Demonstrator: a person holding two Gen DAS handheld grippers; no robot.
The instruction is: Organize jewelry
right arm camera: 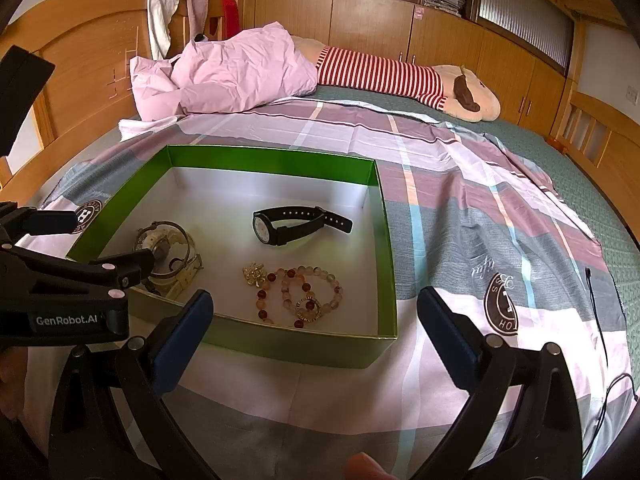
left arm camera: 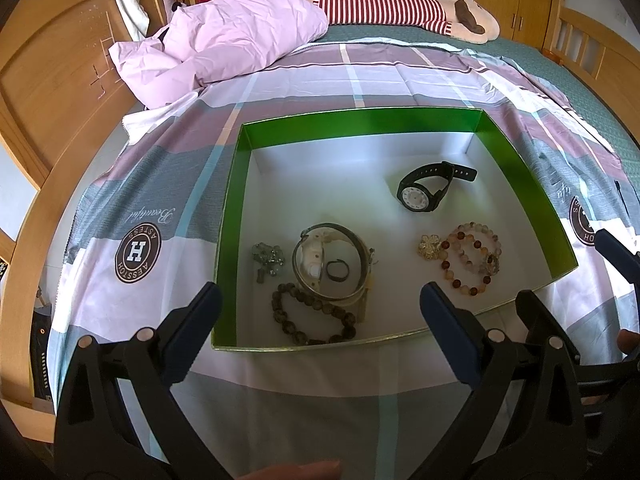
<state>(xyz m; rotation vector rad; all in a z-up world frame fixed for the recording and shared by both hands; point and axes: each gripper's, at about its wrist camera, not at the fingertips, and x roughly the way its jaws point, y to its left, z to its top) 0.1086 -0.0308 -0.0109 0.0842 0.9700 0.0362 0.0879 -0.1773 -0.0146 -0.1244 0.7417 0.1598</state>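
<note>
Both grippers hang low over the near edge of the bed, pointing forward toward a shallow green cardboard box with a white floor [left arm camera: 516, 168] that sits on a checked pink, grey and white bed sheet [left arm camera: 400, 76]. The left gripper [left arm camera: 320, 312] has its black arms and blue-padded fingers [left arm camera: 448, 320] spread wide apart, empty, the tips just short of the box's near wall. The right gripper [right arm camera: 312, 316] is likewise spread wide and holds nothing; it sits at the box's near right corner, its left finger in front of the near wall and its right finger over the sheet.

All the jewelry lies inside the box. A black plastic wristwatch with a white dial [left arm camera: 432, 188] rests on its side toward the far right. Near the front right is a looped bracelet of round amber, red and milky beads [left arm camera: 472, 260], with a small gold filigree flower brooch [left arm camera: 430, 246] touching its left side. At the front left, a thin silver metal bangle [left arm camera: 330, 264] rings a cream watch strap and a small dark ring [left arm camera: 336, 270]. A dark, mottled round-bead bracelet [left arm camera: 312, 320] curves just in front of it, and a small cluster of grey-green beads [left arm camera: 268, 260] lies to its left.

A crumpled lilac quilt [left arm camera: 236, 36] and a plush toy in a red-and-white striped shirt [left arm camera: 380, 6] lie at the far side of the bed.
</note>
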